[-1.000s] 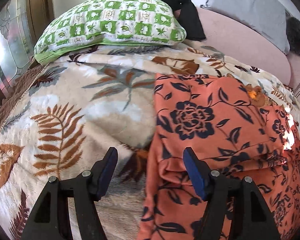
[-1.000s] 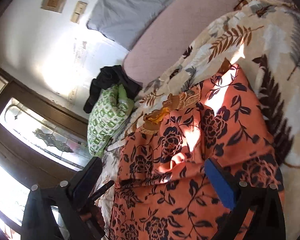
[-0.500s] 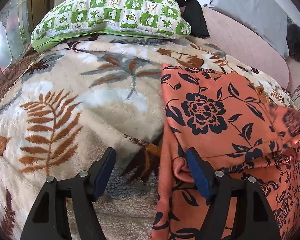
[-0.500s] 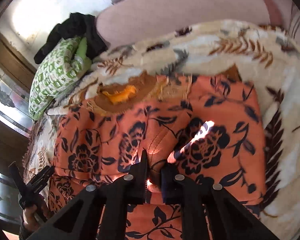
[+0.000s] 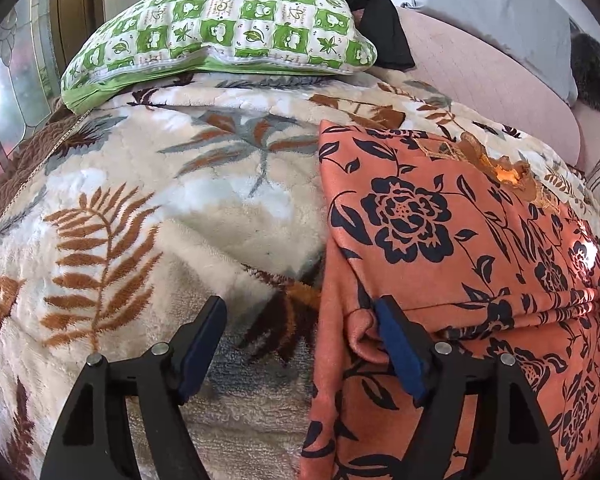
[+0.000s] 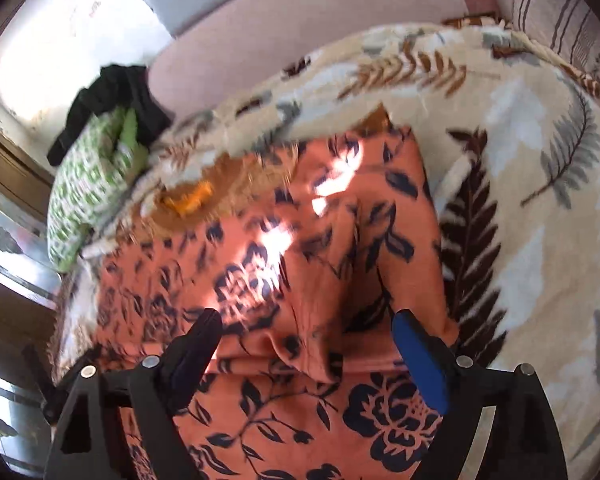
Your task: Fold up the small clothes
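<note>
An orange garment (image 5: 440,216) with dark blue flowers lies folded on a cream leaf-print blanket (image 5: 160,200). My left gripper (image 5: 300,308) hovers over the garment's left edge, its jaws opening. The edge lies between its fingers, and the right finger (image 5: 396,340) sits against the folded lip without pinching it. In the right wrist view my right gripper (image 6: 306,320) stands wide over the folded lip of the garment (image 6: 260,272), its jaws opening. A bunched ridge of cloth lies between the fingers, and neither pad presses on it.
A green checked pillow (image 5: 228,24) lies at the blanket's far end with black clothing (image 5: 372,12) behind it. A pink padded back (image 5: 480,92) and a grey pillow (image 5: 492,8) run along the far right. A striped cushion (image 6: 560,12) sits beyond the blanket (image 6: 520,160).
My right gripper, shut on a pinch of the garment half a second ago, has let go and spread wide. The left gripper has crept slightly forward and its jaws have widened a little.
</note>
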